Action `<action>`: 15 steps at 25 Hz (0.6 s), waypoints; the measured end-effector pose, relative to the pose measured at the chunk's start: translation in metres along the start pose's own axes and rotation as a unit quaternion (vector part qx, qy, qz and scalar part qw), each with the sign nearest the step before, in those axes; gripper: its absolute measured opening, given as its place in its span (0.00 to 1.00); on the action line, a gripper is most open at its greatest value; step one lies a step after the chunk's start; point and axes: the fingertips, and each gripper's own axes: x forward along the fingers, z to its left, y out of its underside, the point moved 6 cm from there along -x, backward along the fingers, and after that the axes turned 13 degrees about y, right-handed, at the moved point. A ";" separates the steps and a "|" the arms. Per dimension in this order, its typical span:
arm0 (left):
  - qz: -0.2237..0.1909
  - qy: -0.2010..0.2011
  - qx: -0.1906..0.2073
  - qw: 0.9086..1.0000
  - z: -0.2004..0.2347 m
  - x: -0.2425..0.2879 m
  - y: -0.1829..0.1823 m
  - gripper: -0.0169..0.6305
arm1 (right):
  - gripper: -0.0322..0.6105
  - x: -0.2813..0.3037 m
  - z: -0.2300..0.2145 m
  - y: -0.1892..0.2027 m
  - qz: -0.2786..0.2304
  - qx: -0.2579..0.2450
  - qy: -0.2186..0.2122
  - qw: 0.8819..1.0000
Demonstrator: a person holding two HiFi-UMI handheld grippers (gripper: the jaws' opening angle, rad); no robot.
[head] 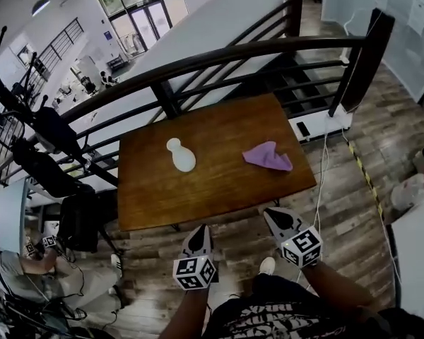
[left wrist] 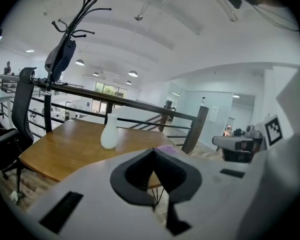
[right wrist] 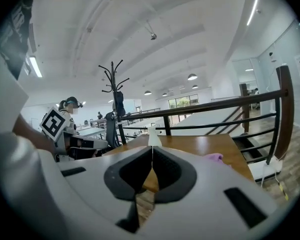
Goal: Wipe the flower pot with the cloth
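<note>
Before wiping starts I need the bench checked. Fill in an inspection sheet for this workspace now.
Surface: wooden table, bare apart from the job's things.
Job's things: white flower pot upright, left of centre in the head view; purple cloth crumpled to its right, apart from it.
Clutter: nothing seen on the table.
Grippers: left gripper and right gripper both short of the table's near edge, jaws together, nothing between them.
Cables: white cable on the floor beside the table's right end.
Surroundings: dark railing behind the table; coat rack and another person at left.
</note>
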 end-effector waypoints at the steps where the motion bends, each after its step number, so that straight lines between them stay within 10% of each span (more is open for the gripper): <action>1: -0.002 -0.004 -0.001 1.000 -0.001 0.006 -0.006 0.02 | 0.05 0.006 -0.006 -0.004 -0.001 0.002 -0.006 1.000; 15: 0.002 -0.044 0.026 0.999 -0.008 0.046 -0.038 0.02 | 0.05 0.046 -0.044 -0.025 -0.019 0.022 -0.057 0.998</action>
